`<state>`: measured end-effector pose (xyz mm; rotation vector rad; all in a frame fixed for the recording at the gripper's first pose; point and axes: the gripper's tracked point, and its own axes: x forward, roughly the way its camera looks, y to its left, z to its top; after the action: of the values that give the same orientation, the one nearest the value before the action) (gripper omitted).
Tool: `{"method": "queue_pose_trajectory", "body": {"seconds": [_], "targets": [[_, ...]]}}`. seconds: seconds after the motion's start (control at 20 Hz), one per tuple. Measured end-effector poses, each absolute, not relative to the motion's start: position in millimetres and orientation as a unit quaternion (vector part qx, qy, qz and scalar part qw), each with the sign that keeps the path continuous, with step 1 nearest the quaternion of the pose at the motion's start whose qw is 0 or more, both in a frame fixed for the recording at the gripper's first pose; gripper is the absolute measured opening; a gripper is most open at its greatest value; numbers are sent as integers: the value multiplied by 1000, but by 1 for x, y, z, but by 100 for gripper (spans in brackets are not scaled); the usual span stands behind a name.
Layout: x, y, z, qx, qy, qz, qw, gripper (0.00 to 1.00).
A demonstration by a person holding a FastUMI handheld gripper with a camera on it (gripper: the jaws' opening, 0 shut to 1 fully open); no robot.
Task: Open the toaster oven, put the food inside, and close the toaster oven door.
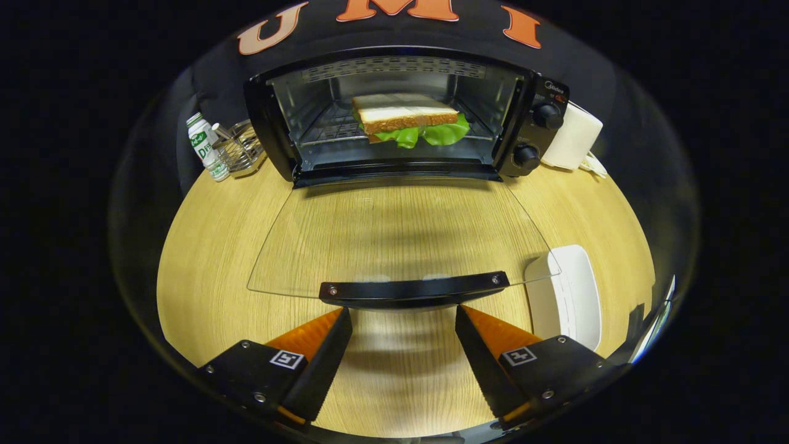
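A black toaster oven point(530, 123) stands at the back of the wooden table, its glass door point(394, 234) folded down flat toward me. Inside, on the wire rack, lies a sandwich point(408, 117) of white bread with green lettuce hanging out. The door's black handle point(414, 288) runs crosswise just ahead of my fingertips. My gripper point(404, 316) is open, its two fingers spread wide below the handle with nothing between them.
A white plate point(570, 296) lies on the table right of the door handle. Left of the oven stand a small white bottle point(206, 147) and a wire basket point(241, 148). A white appliance point(574, 139) sits right of the oven.
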<state>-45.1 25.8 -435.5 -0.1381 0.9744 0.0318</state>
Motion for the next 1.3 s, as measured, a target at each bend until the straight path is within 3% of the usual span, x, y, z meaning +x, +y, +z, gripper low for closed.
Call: {"method": "queue_pose_trajectory", "body": {"seconds": [1.3], "targets": [[8, 32, -322, -78, 375, 17, 924, 100]]}}
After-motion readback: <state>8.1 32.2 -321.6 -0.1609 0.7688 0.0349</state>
